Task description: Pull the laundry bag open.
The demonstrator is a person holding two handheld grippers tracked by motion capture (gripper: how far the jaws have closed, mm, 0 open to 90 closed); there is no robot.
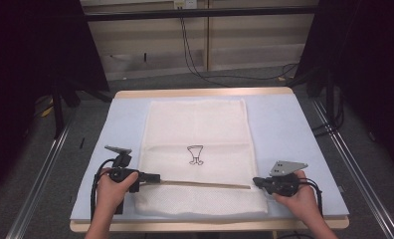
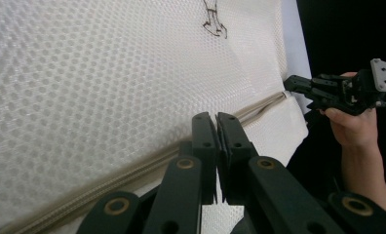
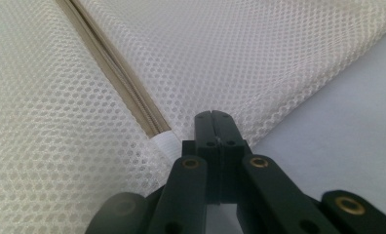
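High view first: one white mesh laundry bag lies flat on the blue-covered tabletop, with a single beige zipper running across its near part from the left tool to the right tool. Each tool sits at one end of that zipper, which reads as a deliberate brace: one end pinned so the mesh cannot bunch, the other taken where the slider would be, though I cannot make out a slider or pull tab. In the left gripper view the left tool's jaws are pressed together just beside the zipper line, with mesh right under the tips; whether they nip fabric or a tab is hidden. In the right gripper view the right tool is likewise pressed together, its tips at the bag's edge just beside the white tape end of the zipper; it looks to be pinching the mesh there, but the contact is hidden. Count: one bag, one zipper, one small printed drawing beyond the tools, two tools, two hands.
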